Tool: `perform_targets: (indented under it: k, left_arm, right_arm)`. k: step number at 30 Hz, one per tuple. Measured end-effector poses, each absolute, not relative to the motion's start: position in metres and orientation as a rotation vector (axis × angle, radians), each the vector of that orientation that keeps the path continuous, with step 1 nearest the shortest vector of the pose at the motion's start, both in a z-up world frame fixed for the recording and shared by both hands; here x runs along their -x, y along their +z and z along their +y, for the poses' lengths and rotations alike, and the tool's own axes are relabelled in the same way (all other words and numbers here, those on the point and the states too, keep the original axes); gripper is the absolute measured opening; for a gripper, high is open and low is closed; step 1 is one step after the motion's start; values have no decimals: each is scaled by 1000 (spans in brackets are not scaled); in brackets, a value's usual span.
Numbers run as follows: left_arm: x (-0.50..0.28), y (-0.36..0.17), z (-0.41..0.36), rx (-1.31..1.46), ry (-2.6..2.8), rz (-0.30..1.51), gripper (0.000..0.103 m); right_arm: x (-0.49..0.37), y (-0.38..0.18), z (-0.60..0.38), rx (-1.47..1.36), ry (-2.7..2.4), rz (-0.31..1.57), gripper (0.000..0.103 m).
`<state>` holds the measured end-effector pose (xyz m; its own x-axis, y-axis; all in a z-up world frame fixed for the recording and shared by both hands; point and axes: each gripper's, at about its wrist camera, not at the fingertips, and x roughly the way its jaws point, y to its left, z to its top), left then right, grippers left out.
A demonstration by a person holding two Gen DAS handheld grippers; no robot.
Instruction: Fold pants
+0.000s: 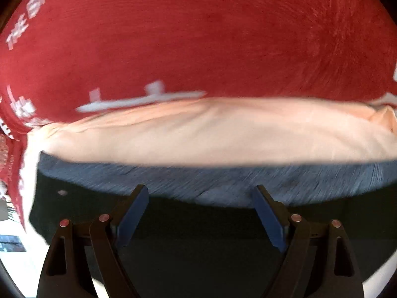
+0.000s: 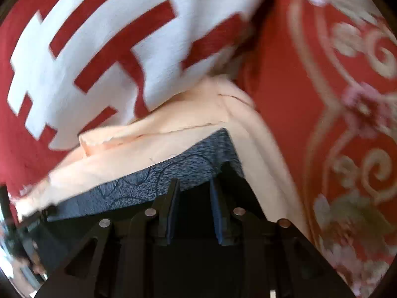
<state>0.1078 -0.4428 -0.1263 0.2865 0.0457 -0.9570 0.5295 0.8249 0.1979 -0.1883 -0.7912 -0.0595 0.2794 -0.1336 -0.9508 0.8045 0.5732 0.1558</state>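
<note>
Where the left wrist view looks forward, the left gripper [image 1: 201, 198] has its jaws spread wide with nothing between them; its blue pads [image 1: 134, 218] hang over dark cloth [image 1: 198, 223] just short of a blue-grey fabric [image 1: 223, 181]; beyond that band lies a pale peach fabric [image 1: 211, 134], and behind it a red cloth [image 1: 198, 37] with white lettering fills the upper frame; everything is smeared with blur. In the right wrist view, the right gripper [image 2: 194, 186] has its jaws drawn near together with a narrow gap between them; dark material fills that gap, but whether the pads [image 2: 172, 213] pinch it I cannot tell; just ahead of the tips sits the blue-grey fabric [image 2: 161, 181], mottled and stitched, coming to a corner at the upper right; the peach fabric [image 2: 173, 134] wraps around that corner on two sides, with a seam and folded edge showing; the red cloth [image 2: 29, 149] bears a large white pattern here; to the right is a red carpet [image 2: 347, 99] with pale floral scrolls. Which of the dark, blue-grey or peach layers is the pants I cannot tell; all lie bunched directly before both grippers.
</note>
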Motion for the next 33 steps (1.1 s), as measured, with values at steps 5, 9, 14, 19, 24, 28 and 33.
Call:
perform_targets:
  k: [5, 9, 14, 19, 24, 28, 33]
  left_arm:
    - [-88, -113, -383, -522, -313, 1290, 87]
    - [-79, -110, -344, -490, -316, 1322, 87]
    - [-67, -115, -302, -496, -370, 1347, 87]
    - [-81, -113, -250, -486, -368, 1356, 87]
    - [-126, -110, -195, -534, -301, 1282, 87]
    - [-169, -127, -154, -576, -248, 1217, 87]
    - [-193, -147, -116, -488, -267, 1240, 103]
  right_arm:
    - [212, -46, -774, -854, -665, 1118, 31]
    - [229, -37, -729, -933, -565, 1128, 32]
    - [217, -36, -642, -1013, -426, 1166, 39]
    - [178, -55, -553, -1061, -298, 1208, 40]
    - [144, -78, -468, -1177, -162, 1226, 40]
    - [116, -106, -427, -1245, -116, 1224, 40]
    - [106, -122, -410, -1278, -98, 1206, 40]
